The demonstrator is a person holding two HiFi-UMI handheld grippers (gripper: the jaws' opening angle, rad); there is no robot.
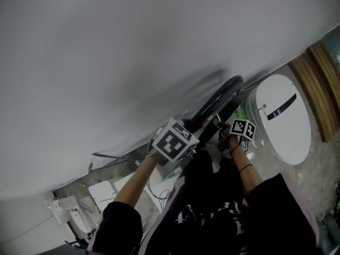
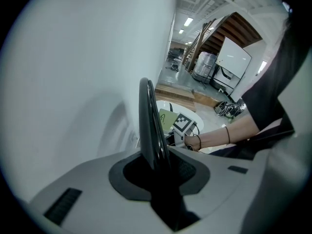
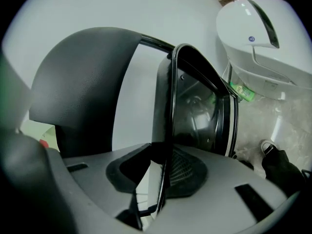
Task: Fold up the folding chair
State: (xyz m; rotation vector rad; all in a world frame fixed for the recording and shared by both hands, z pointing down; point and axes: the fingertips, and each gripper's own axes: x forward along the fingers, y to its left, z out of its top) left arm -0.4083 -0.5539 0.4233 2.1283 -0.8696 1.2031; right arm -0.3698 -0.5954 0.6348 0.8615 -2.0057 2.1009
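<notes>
White wall (image 1: 133,47) behind, folding chair (image 1: 218,100) close beside it. Left tool (image 2: 157,165) and right tool (image 3: 163,179) both clamp its thin black edges. That glossy rim could slip free, swinging the chair into the wall.

Light was soft and even throughout. In the head view I saw a broad, smeared shadow on the white wall (image 1: 106,36), the whole frame slightly soft. Ceiling lamps (image 2: 188,21) glared far off. Both gripper views bowed toward black corners; the folding chair (image 3: 195,111) showed glossy reflections.
</notes>
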